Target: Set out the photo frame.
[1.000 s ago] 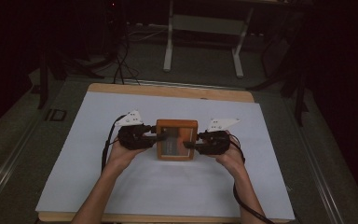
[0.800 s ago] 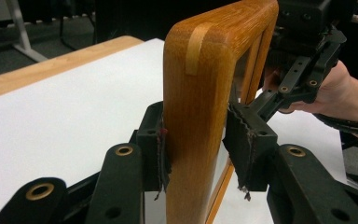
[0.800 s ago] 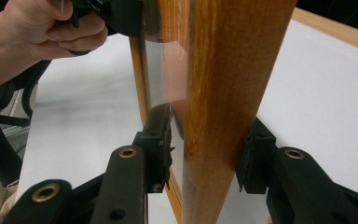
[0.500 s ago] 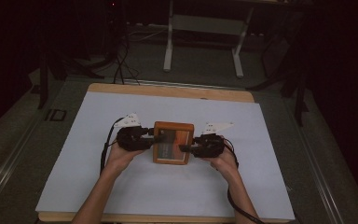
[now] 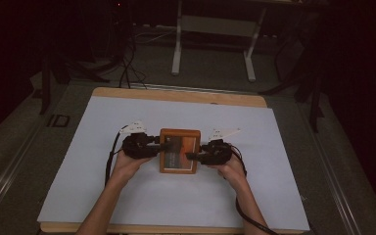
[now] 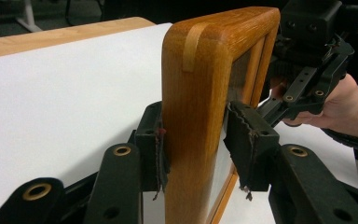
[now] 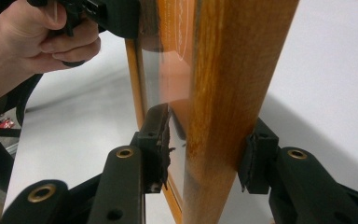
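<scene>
Two-handed carry of a wooden picture frame (image 5: 179, 151) over a white sheet (image 5: 88, 147) spread on the table (image 5: 176, 95). The left gripper (image 5: 162, 145) straddles the frame's left side; in the left gripper view one pad (image 6: 160, 156) lies against the wood, while the other pad (image 6: 242, 140) stands slightly off the glazed face, so a firm pinch cannot be told there. The right gripper (image 5: 190, 156) spans the opposite side, its jaws set on either face of the wooden edge (image 7: 223, 93) (apparently gripping). The frame sits mid-sheet between the two hands, glass uppermost in the high view. Judged progress: the frame is picked up and positioned; what is left appears to be setting it fully down and releasing both grippers.
</scene>
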### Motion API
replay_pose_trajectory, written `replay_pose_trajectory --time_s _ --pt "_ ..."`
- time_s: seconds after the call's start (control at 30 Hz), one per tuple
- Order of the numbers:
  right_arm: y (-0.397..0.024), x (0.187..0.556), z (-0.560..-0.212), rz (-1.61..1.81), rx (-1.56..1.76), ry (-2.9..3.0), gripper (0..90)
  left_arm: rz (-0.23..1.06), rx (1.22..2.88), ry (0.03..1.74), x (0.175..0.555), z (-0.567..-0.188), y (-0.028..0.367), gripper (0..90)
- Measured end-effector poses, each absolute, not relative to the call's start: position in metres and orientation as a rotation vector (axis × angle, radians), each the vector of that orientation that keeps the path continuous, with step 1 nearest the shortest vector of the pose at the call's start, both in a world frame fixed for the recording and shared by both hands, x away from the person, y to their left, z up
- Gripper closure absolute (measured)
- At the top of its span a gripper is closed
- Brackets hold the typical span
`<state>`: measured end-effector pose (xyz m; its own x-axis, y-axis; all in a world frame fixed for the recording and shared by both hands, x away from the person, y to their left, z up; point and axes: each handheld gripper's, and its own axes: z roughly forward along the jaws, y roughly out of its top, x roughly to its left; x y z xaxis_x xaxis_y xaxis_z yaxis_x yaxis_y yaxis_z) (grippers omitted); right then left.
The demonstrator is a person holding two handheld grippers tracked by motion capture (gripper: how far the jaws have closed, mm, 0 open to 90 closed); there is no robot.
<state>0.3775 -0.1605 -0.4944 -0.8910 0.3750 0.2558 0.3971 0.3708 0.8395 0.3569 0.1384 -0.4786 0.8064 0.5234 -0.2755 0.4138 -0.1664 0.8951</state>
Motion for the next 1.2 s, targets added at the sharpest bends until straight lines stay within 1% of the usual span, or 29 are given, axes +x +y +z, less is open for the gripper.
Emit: replay_pose_trajectory --time_s 0.7,0.93,1.2 --pt "-0.16 0.39 -0.499 -1.575 -0.776 -2.552 58.2 0.081 1.774 0.788 0.374 -0.484 0.136 58.4" --pt "-0.161 0.391 -0.5 -1.577 -0.777 -2.545 58.2 0.098 1.785 0.79 0.373 -0.482 0.135 57.5" --pt "-0.157 0.389 -0.496 -1.538 -0.763 -2.613 55.3 0.103 1.794 0.793 0.371 -0.482 0.135 57.5"
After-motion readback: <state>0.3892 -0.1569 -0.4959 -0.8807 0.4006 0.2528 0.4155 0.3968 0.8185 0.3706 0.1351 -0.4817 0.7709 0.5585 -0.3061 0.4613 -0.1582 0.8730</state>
